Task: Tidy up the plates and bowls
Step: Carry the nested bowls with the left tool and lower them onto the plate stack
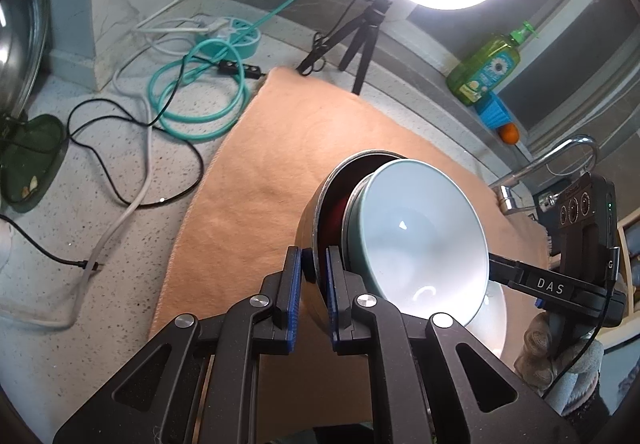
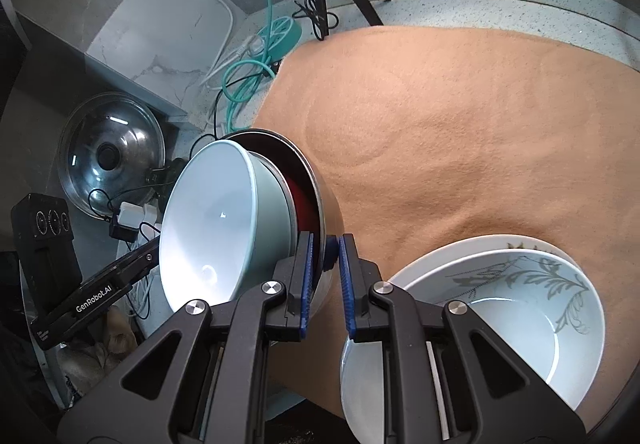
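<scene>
Both grippers, left gripper (image 1: 313,276) and right gripper (image 2: 325,264), pinch the steel bowl (image 2: 320,196) rim, steadying the nested blue bowl (image 2: 216,220); floral bowl (image 2: 520,308) at four o'clock.

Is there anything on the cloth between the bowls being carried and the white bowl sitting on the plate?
Nothing visible: bare cloth separates the held metal bowl from the white bowl.

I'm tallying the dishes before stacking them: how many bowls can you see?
3: a metal bowl gripped at both rims, a pale blue bowl nested inside, a leaf-patterned bowl on a white plate.
</scene>
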`<state>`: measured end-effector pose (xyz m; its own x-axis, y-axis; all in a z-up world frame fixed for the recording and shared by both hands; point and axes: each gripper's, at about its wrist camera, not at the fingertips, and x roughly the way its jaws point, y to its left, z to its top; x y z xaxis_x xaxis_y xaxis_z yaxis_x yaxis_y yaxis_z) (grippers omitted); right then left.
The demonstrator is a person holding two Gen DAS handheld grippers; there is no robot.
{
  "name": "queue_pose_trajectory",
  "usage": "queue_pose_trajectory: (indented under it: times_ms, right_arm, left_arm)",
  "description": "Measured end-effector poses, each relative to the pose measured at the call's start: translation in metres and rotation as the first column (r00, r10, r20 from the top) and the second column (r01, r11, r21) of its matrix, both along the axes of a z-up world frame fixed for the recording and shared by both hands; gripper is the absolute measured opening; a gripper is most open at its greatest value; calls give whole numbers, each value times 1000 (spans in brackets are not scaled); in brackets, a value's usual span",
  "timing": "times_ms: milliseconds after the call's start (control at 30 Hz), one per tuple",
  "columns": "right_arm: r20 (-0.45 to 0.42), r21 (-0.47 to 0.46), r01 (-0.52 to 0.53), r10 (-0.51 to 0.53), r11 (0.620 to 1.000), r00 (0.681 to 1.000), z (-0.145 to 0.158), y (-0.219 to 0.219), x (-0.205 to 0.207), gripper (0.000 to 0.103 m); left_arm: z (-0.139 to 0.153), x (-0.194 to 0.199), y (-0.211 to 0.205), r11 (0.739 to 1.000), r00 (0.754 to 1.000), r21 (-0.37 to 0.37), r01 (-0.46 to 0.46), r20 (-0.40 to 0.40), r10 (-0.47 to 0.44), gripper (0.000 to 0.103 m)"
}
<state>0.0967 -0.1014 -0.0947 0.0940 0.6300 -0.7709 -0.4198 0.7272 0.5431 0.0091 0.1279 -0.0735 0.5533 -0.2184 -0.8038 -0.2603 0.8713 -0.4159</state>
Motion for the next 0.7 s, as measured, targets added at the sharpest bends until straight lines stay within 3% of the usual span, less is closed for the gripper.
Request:
queue_pose_trajectory:
  times_ms: [400, 700]
  right_arm:
    - [44, 14, 97, -98, 995, 994, 28, -60, -12, 14]
    - [40, 5, 200, -200, 980, 979, 28, -117, -25, 14]
  left_arm:
    - [23, 14, -35, 994, 993, -18, 106, 56, -105, 8]
    - [27, 26, -78, 974, 973, -39, 225, 60, -223, 9]
